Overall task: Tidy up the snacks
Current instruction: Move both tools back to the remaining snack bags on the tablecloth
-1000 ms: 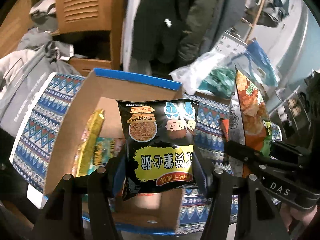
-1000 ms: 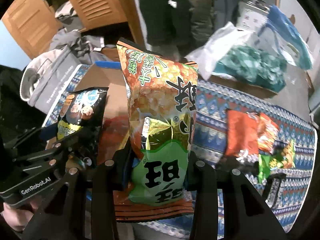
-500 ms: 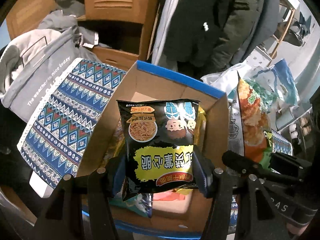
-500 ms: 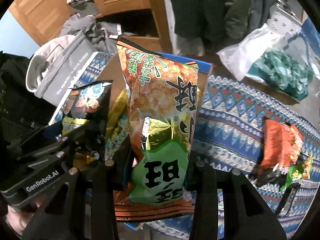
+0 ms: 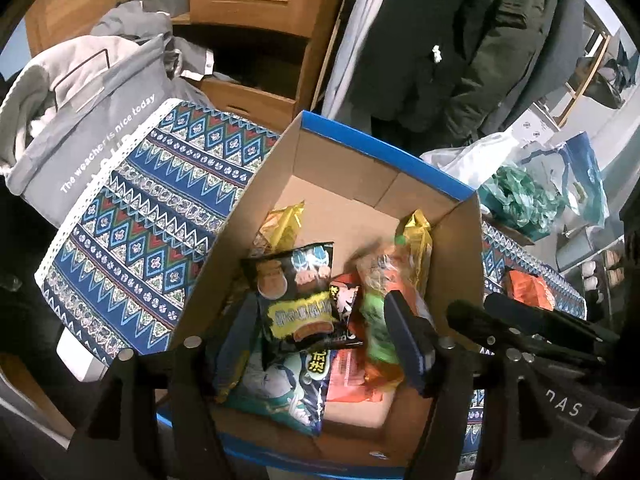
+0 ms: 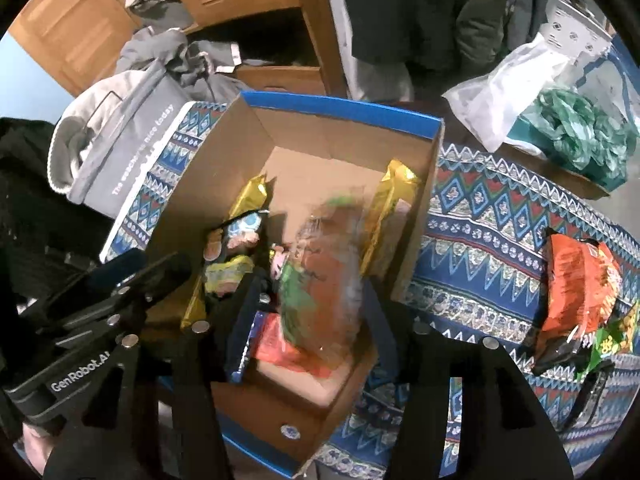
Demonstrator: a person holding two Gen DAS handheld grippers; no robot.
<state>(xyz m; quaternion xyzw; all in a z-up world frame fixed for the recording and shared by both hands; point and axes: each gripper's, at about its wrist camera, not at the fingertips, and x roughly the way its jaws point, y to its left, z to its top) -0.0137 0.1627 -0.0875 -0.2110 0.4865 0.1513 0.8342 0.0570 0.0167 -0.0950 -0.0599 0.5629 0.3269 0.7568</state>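
Left gripper [image 5: 320, 344]: jaws spread, nothing held.
Right gripper [image 6: 308, 320]: jaws spread wide, empty.
Black snack bag [image 5: 300, 300]: lying in the cardboard box [image 5: 460, 276], atop other packets.
Orange-green bag [image 6: 320, 276]: inside the box (blurred).
Orange packet [image 6: 576, 276]: on the patterned cloth [image 6: 480, 208].

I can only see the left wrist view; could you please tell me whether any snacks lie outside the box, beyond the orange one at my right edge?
Observer: Yes. A green packet lies on the tablecloth, against the near side of that orange bag.
Operator: Thank you. Is the right hand-held gripper gripping anything?
Observer: It appears not. The right hand-held gripper looks open, and the orange-and-green bag shows blurred beyond its fingers, inside the cardboard box.
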